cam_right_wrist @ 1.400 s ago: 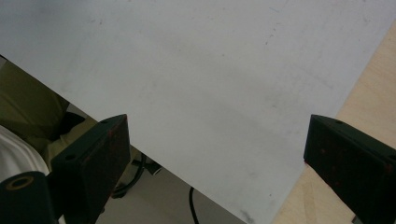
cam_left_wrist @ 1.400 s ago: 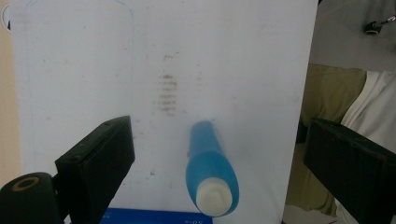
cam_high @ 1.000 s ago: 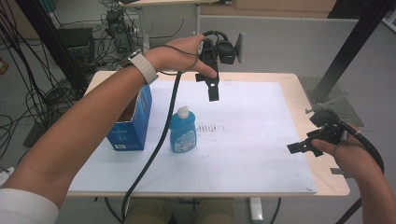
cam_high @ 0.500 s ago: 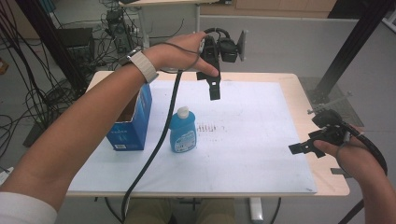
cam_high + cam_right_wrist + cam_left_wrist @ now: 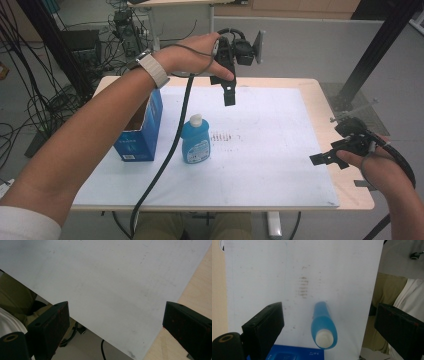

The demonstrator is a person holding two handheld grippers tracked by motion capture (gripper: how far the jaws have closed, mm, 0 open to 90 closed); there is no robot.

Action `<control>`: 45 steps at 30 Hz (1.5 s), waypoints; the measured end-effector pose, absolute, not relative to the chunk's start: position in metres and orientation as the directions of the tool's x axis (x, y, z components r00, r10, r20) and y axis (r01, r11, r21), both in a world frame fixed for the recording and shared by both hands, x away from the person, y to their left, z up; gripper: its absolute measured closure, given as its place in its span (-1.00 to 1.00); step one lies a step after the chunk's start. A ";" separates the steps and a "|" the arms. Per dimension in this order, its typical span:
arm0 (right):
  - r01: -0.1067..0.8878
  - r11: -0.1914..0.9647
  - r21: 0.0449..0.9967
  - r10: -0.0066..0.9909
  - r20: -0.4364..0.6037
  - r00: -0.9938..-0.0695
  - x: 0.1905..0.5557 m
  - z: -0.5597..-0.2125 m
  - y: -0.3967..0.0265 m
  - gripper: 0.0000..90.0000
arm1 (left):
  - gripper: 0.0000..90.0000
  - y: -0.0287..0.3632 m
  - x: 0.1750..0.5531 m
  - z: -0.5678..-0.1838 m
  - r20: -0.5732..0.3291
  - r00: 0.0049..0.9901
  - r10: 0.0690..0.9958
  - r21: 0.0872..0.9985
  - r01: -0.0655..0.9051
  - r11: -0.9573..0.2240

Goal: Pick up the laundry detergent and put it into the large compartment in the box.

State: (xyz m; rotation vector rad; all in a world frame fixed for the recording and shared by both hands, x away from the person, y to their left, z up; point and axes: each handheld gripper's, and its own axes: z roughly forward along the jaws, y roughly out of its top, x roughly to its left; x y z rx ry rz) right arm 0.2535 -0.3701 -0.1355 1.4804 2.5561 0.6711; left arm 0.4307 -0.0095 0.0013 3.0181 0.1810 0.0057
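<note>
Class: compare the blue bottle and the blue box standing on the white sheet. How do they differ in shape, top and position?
The blue bottle is rounded and translucent; the blue box is a squared, opaque carton. The bottle is closed by a white cap; the box stands open at the top. The bottle stands nearer the sheet's middle, the box at its left edge. Both are blue, upright and held by neither gripper.

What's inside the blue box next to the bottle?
The blue box stands open-topped on the white sheet. The high view shows only its brown inner wall; the person's left forearm crosses above it and covers the bottom, so any contents stay hidden.
</note>
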 end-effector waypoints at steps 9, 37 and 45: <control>0.795 0.432 0.426 0.844 0.120 -0.523 0.256 -0.136 -0.367 -0.84 | -0.79 -0.003 0.433 0.006 -0.005 0.982 0.188 0.112 0.187 -0.976; 0.788 0.437 0.434 0.840 0.116 -0.530 0.255 -0.134 -0.364 -0.84 | -0.82 0.019 0.440 0.004 -0.034 0.925 0.378 0.103 0.379 -0.920; 0.787 0.440 0.431 0.839 0.115 -0.532 0.256 -0.133 -0.362 -0.84 | -0.86 0.025 0.442 0.002 -0.040 0.911 0.410 0.083 0.412 -0.907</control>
